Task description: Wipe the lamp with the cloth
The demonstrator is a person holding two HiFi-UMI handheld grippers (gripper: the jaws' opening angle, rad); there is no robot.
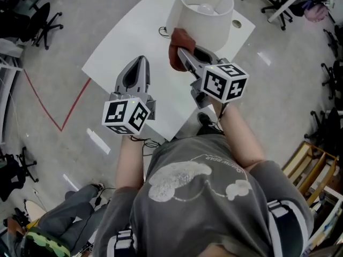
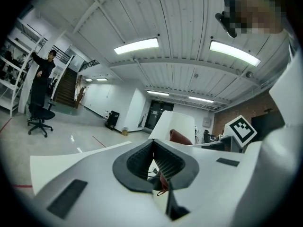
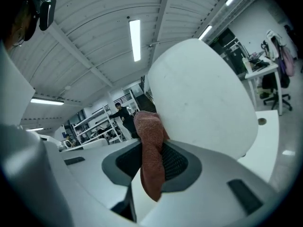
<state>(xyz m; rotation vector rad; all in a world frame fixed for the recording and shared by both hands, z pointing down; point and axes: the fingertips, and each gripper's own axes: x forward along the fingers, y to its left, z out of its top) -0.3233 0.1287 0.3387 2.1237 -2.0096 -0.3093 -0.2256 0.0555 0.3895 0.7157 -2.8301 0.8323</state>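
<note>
A lamp with a white drum shade (image 1: 201, 12) stands at the far end of the white table (image 1: 134, 42). My right gripper (image 1: 182, 52) is shut on a reddish-brown cloth (image 1: 176, 47), which presses against the shade's lower left side. In the right gripper view the cloth (image 3: 150, 150) hangs from between the jaws, with the shade (image 3: 203, 98) right behind it. My left gripper (image 1: 141, 62) hovers over the table to the left of the lamp, jaws together and holding nothing. In the left gripper view, the shade (image 2: 179, 124) and cloth (image 2: 180, 137) lie ahead beyond its closed tips (image 2: 153, 143).
A thin cable (image 1: 162, 31) lies on the table by the lamp's left. A round hole (image 1: 236, 23) sits near the table's right edge. Office chairs (image 1: 45, 23) and a red floor line (image 1: 64, 111) are at left; a wooden frame (image 1: 313, 165) is at right.
</note>
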